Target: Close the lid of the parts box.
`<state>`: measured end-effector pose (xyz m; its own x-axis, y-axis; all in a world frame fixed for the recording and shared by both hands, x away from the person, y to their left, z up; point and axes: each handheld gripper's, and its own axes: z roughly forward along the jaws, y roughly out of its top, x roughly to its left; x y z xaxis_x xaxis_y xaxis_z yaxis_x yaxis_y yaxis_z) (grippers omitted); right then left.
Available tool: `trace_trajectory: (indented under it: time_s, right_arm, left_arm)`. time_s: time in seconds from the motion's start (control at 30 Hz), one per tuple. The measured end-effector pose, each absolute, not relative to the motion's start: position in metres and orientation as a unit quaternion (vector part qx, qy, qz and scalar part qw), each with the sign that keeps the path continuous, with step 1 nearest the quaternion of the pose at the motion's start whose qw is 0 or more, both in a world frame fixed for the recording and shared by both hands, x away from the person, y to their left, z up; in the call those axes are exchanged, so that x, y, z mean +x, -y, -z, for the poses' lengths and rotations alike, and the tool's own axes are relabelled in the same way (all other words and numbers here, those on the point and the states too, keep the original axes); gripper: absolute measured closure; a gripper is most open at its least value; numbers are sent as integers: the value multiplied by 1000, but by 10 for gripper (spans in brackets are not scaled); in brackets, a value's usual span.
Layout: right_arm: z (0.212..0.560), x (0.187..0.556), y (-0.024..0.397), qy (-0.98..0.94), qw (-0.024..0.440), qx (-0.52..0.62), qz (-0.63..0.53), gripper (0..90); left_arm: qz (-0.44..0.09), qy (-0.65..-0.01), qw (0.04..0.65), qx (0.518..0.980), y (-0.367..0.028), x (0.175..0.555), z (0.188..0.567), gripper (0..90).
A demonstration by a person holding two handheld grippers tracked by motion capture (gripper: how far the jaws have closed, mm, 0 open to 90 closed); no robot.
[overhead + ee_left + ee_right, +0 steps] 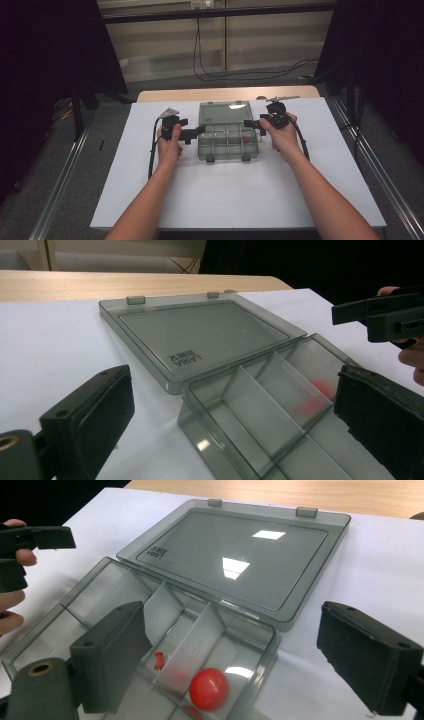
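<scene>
box: clear smoky plastic compartment box (227,142), open, sits on the white sheet (225,195) toward its far edge, about midway between the left and right edges
lid: lid (235,560) folded flat back on the sheet, behind the tray, hinged along the tray's far wall; two latch tabs on its far rim; small lettering near one corner
tray: dividers split it into several compartments; two latch clips on its near wall in the high view
contents: red ball (208,688) in a compartment at my right end of the tray; small red pushpin (159,660) in the next compartment, one divider between them; a blurred red patch (314,397) through the walls in the left gripper view, can't tell which item
my left tongs: left gripper (192,133) at the box's left end, jaws spread wide, nothing pinched; tip at the left wall, can't tell if touching; in its own view the near corner of the tray sits between the jaws
my right tongs: right gripper (254,124) at the box's right end, jaws spread, pads not pressing anything; one jaw over the tray, the other outside the right wall over the sheet
hands: my left hand (169,145) and right hand (282,136) each wrapped round a tool handle, black cable trailing from each
table: wooden tabletop (227,93) showing past the sheet's far edge
</scene>
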<state>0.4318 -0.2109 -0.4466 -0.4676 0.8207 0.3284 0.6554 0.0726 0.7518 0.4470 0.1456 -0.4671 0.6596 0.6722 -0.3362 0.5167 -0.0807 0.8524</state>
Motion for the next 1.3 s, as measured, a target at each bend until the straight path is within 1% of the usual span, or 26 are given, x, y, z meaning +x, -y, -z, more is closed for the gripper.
trace_trajectory:
  time_s: [0.1, 0.17, 0.27, 0.37, 0.5, 0.6, 0.63, 0.73, 0.93, 1.3]
  right_arm:
    - [448, 436, 212, -720, 96, 518, -452, 179]
    - [449, 439, 213, -711, 92, 529, -454, 195]
    - [451, 445, 214, -707, 89, 536, -452, 217]
    - [456, 450, 214, -703, 88, 543, -451, 251]
    - [460, 456, 217, -684, 76, 569, -451, 352]
    - [462, 460, 217, -684, 70, 572, -448, 406]
    - [462, 461, 217, -682, 70, 575, -446, 420]
    - [465, 464, 219, -680, 66, 578, -446, 429]
    - [472, 469, 217, -682, 57, 582, -438, 432]
    - [484, 475, 214, -672, 38, 596, -438, 429]
  left_arm:
    - [-60, -436, 530, 725, -142, 456, 470, 71]
    - [-50, -444, 527, 723, -140, 462, 472, 77]
    - [-48, -461, 518, 719, -137, 470, 473, 128]
    - [-44, -469, 514, 718, -132, 475, 474, 159]
    - [-57, -485, 500, 715, -128, 481, 475, 229]
    - [-45, -505, 510, 695, -128, 483, 476, 272]
    - [-47, -504, 508, 697, -127, 484, 477, 284]
    - [-44, -501, 502, 704, -126, 487, 477, 309]
    - [-42, -514, 490, 702, -121, 492, 478, 360]
    - [-31, -533, 466, 705, -115, 499, 489, 401]
